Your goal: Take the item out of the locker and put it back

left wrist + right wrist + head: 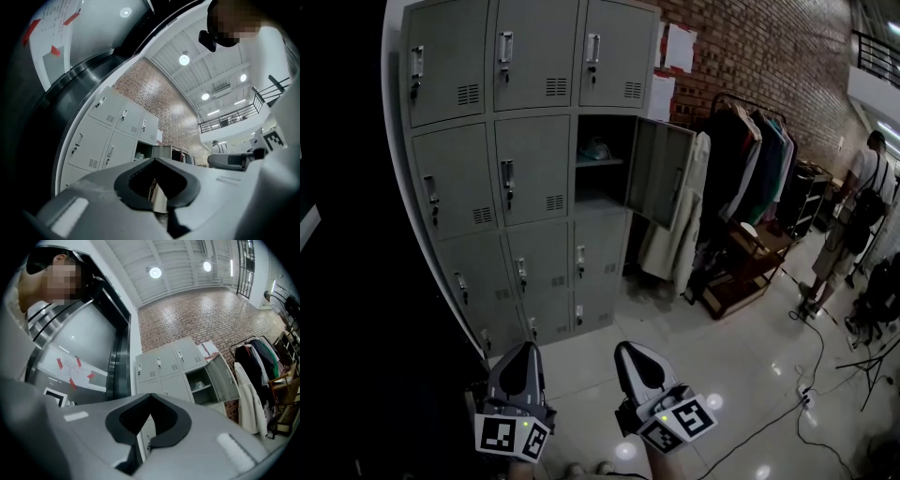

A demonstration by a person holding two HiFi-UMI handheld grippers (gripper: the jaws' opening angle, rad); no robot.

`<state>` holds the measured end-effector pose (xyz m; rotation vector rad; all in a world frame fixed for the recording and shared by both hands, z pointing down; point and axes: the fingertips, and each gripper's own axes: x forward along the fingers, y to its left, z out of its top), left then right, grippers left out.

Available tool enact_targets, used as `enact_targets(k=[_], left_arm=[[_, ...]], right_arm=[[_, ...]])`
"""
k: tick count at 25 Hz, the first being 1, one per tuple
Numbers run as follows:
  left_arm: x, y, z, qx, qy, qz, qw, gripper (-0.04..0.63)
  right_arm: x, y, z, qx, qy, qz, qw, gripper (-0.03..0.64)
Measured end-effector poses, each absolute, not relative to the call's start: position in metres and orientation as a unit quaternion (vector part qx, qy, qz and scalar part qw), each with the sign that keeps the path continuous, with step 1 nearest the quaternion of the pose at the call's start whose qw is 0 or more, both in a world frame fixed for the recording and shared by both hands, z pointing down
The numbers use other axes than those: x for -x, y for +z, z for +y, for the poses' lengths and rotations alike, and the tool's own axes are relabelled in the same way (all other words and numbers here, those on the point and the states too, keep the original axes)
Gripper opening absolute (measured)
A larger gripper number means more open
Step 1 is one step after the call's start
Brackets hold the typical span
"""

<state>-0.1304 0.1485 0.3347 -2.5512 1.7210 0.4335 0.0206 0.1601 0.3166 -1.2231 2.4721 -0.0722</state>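
A grey bank of lockers [530, 127] stands ahead in the head view. One locker [602, 187] in the middle row, right column, is open, its door [659, 171] swung out to the right. A pale item [596, 149] lies on the upper shelf inside; the right gripper view also shows this item [200, 386]. My left gripper [525, 348] and right gripper [629, 348] are held low, well short of the lockers, pointing towards them. Both have their jaws together with nothing between them, as the left gripper [154, 160] and the right gripper [151, 395] show in their own views.
A clothes rack [755, 155] with hanging garments and a white coat [680, 220] stands right of the open door, above a low wooden shelf [745, 267]. A person [853, 225] stands at the far right. Cables [811, 370] run over the glossy floor. A dark wall is at left.
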Motion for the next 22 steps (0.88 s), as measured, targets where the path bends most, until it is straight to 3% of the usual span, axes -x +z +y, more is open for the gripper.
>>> enact_targets(k=[22], left_arm=[[0.125,0.335,0.132,0.821,0.136,0.555,0.006,0.005]], right_arm=[[-0.017,0.319,0.146,0.415,-0.03,0.89,0.185,0.002]])
